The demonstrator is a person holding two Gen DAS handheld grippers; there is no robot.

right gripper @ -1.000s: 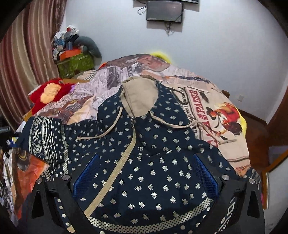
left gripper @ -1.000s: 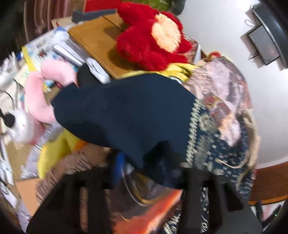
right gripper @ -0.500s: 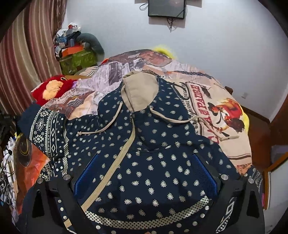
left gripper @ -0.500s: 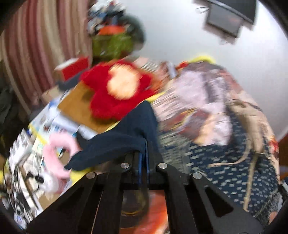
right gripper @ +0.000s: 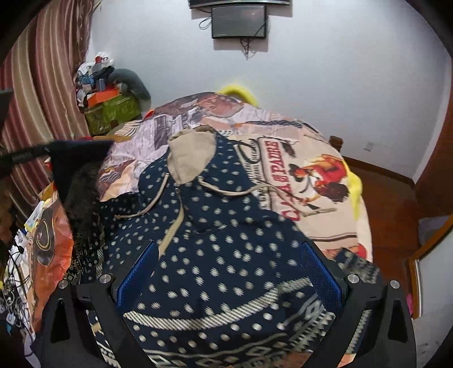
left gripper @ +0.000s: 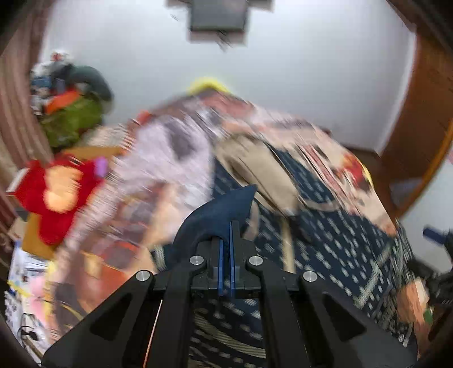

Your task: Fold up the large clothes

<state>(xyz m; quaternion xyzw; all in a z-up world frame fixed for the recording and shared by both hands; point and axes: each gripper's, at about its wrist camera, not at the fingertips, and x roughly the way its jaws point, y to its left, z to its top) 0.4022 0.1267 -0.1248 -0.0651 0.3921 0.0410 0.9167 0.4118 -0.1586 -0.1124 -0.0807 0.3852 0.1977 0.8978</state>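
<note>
A navy hoodie (right gripper: 226, 232) with pale dots, a tan hood (right gripper: 192, 155) and tan drawstrings lies spread on a bed with a printed cover (right gripper: 297, 158). My left gripper (left gripper: 226, 226) is shut on the hoodie's plain navy sleeve (left gripper: 223, 209) and holds it lifted over the bed's left side; that sleeve also shows in the right wrist view (right gripper: 76, 158). My right gripper (right gripper: 229, 277) is open, with the hoodie's patterned hem (right gripper: 226, 320) lying between its blue pads (right gripper: 317, 271).
A red plush toy (left gripper: 53, 189) lies left of the bed, over a wooden board and papers. A green box (right gripper: 113, 110) with clutter stands at the back left by striped curtains. A monitor (right gripper: 239, 21) hangs on the wall. Cables lie at lower left.
My left gripper has swung right with the sleeve, from facing the plush toy to facing the bed and hood. The sleeve now rises at the left of the right wrist view. The right gripper stayed open.
</note>
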